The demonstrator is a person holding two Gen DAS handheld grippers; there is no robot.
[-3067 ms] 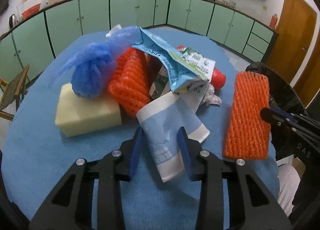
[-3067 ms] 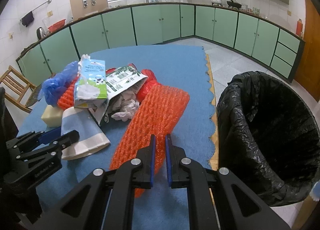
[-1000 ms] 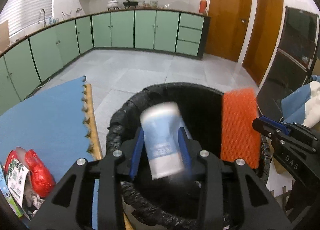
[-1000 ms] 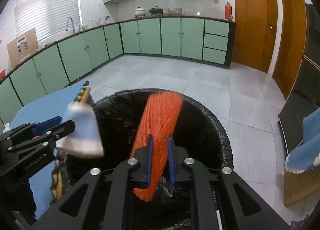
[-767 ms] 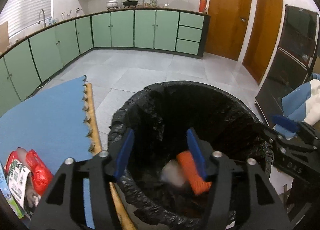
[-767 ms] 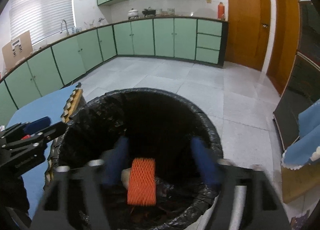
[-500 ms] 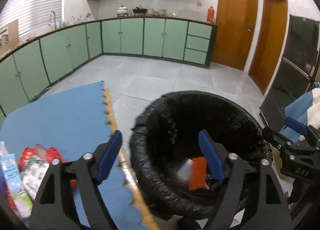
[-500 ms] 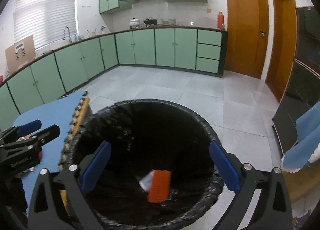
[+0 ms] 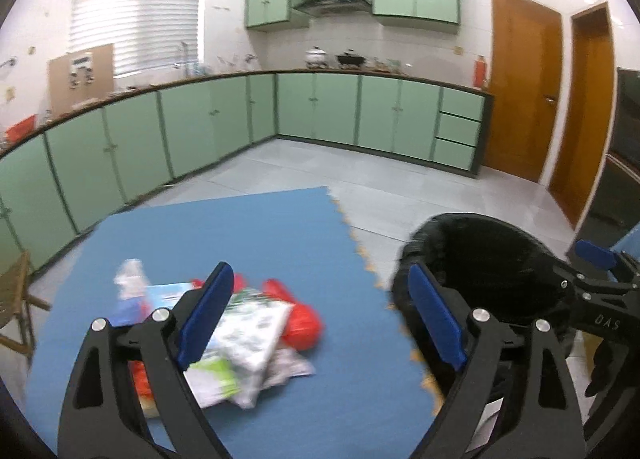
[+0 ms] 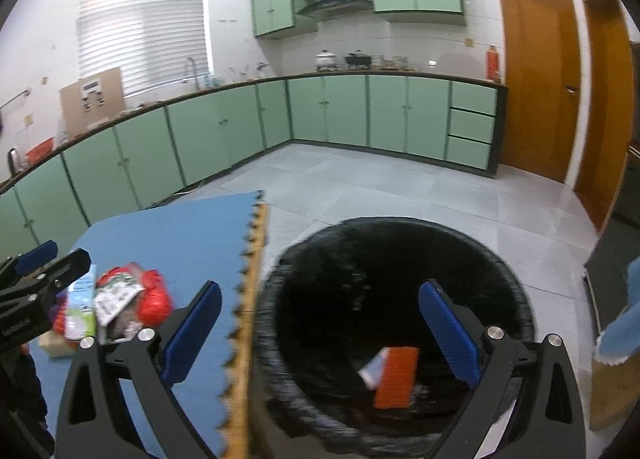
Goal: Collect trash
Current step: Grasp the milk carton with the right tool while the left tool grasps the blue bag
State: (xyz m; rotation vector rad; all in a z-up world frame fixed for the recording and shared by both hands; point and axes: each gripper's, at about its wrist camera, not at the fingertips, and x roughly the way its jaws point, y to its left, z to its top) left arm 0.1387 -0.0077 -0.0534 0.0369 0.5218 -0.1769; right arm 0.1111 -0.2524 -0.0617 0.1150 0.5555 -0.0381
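Blue foam mat (image 9: pixel 248 227), saw-toothed edge. Beside it, round bin with crinkled black liner (image 10: pixel 516 299); inside lie orange mesh sleeve (image 10: pixel 396 377) and pale wrapper (image 10: pixel 374 369). Crumpled cartons and red bag (image 9: pixel 256 323) heaped on mat. Right gripper (image 10: pixel 320 331) wide, empty, over bin. Left gripper (image 9: pixel 316 315) opening, empty.

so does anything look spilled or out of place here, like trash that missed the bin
Nothing stands out. The orange foam net and a pale wrapper lie inside the black-lined bin, none on the floor around it. The remaining trash pile sits on the blue mat, waiting to be collected.
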